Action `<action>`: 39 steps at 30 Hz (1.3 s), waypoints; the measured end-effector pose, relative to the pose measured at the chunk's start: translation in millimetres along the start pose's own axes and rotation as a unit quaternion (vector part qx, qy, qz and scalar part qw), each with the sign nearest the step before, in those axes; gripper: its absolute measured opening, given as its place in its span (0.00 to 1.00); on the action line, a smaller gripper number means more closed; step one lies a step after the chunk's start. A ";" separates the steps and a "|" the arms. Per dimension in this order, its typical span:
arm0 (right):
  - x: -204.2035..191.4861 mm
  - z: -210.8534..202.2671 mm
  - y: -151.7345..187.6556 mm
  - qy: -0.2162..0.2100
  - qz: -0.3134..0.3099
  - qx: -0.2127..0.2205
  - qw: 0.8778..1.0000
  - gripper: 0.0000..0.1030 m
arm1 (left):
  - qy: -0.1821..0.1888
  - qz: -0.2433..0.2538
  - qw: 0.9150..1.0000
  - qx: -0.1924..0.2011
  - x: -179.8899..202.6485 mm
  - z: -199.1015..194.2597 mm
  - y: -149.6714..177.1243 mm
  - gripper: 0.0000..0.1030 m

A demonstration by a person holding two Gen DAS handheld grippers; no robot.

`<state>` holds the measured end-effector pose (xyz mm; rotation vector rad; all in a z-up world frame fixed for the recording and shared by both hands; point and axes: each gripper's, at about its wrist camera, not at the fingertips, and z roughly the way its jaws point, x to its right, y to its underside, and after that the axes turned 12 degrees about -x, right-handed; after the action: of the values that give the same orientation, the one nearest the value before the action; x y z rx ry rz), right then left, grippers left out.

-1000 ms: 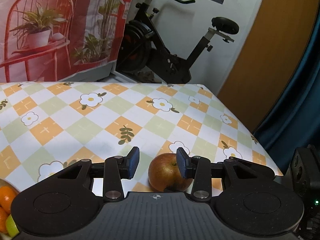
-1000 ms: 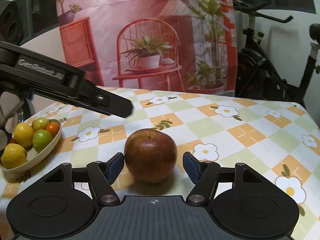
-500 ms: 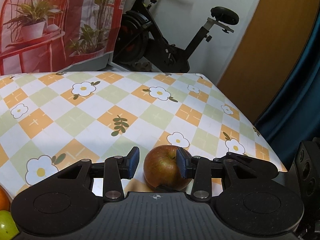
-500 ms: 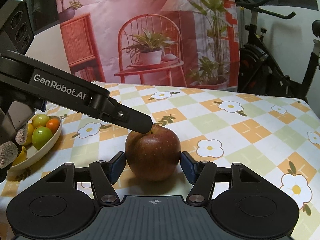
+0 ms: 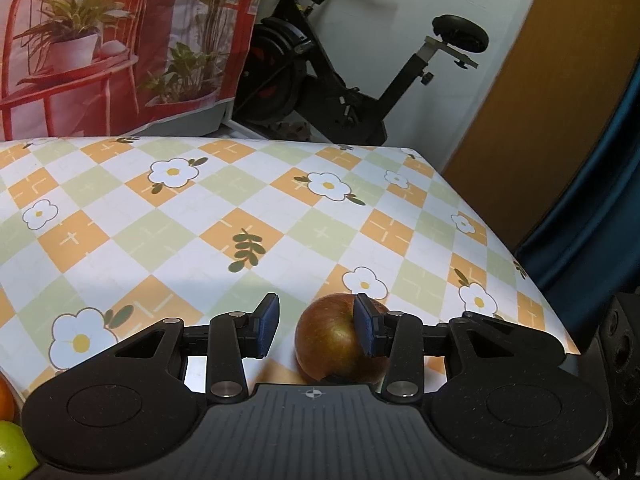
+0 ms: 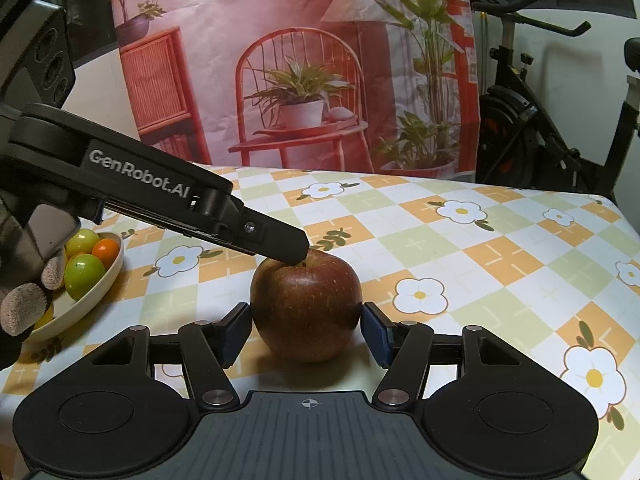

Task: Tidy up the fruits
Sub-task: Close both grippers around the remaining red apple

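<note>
table (image 6: 500, 240): flowered checked cloth | bowl (image 6: 102, 286), left of frame: green fruits, an orange one, a yellow one | apple (image 6: 306, 304), lower centre on the cloth, upright | right gripper (image 6: 306, 332): just been closing, pads flank the apple, contact unclear | left gripper (image 5: 316, 328): parted, a fingertip over the apple's top, touch unclear

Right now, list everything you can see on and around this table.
checked floral tablecloth: one, orange, green and white, under everything.
dark red round apple: one, centre of the cloth.
cream shallow bowl: one, on the cloth, left.
small round fruits: several, green, orange, yellow, in the bowl.
black exercise bike: one, behind, right.
red printed backdrop: one, behind.
gloved hand: one, grey, holding the left gripper.
left gripper: black, open, one finger on the apple's top.
right gripper: black, fingers have just been closing, pressing the apple's sides.
</note>
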<state>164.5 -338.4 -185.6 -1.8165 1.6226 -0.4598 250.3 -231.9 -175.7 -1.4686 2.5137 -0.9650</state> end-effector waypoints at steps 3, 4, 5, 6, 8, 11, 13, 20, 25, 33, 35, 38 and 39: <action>-0.7 1.4 -0.5 0.001 0.001 -0.003 1.000 0.55 | 0.002 0.002 1.000 -0.001 0.6 0.4 -0.4 0.43; -1.4 2.0 -0.2 0.002 0.000 -0.005 1.000 0.55 | 0.001 0.004 1.000 -0.001 1.4 0.2 -0.3 0.43; -1.5 2.3 0.0 0.002 0.000 -0.006 1.000 0.55 | 0.000 0.006 1.000 -0.001 2.0 0.3 -0.2 0.43; -1.4 2.1 0.3 0.002 0.000 -0.006 1.000 0.54 | -0.001 0.007 1.000 -0.001 2.2 0.3 0.1 0.42; -2.1 2.4 -0.2 0.002 0.000 -0.005 1.000 0.54 | 0.000 0.009 1.000 -0.001 2.6 0.1 0.5 0.42; -4.5 2.1 0.1 0.005 -0.005 -0.002 1.000 0.54 | 0.001 0.010 1.000 -0.003 2.6 -1.3 1.0 0.42; -4.5 0.7 0.6 0.000 -0.006 -0.001 1.000 0.54 | 0.003 0.015 1.000 -0.005 3.5 -3.2 2.2 0.40; -12.9 -4.7 4.7 -0.009 -0.014 0.009 1.000 0.54 | -0.004 0.037 0.999 -0.004 10.0 -15.3 9.9 0.38; -23.3 -7.3 7.3 -0.015 -0.019 0.008 1.000 0.54 | -0.005 0.034 0.999 -0.007 6.5 -21.3 17.0 0.38; -37.4 -7.0 10.0 -0.013 -0.036 -0.006 0.999 0.54 | -0.002 0.019 1.000 -0.014 -1.8 -23.3 23.6 0.39; -37.5 -6.7 10.2 -0.013 -0.036 -0.006 0.999 0.54 | -0.001 0.017 1.000 -0.015 -3.2 -23.3 23.6 0.39; -38.5 -6.2 10.6 -0.015 -0.035 -0.007 0.999 0.54 | 0.003 0.013 1.000 -0.015 -4.5 -22.6 23.7 0.39; -38.5 -6.0 10.7 -0.016 -0.033 -0.008 0.999 0.54 | 0.005 0.012 1.000 -0.015 -5.1 -22.1 23.3 0.39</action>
<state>146.1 -302.6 -182.2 -1.8848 1.5520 -0.4474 227.3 -209.1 -172.1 -1.4427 2.5575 -0.9370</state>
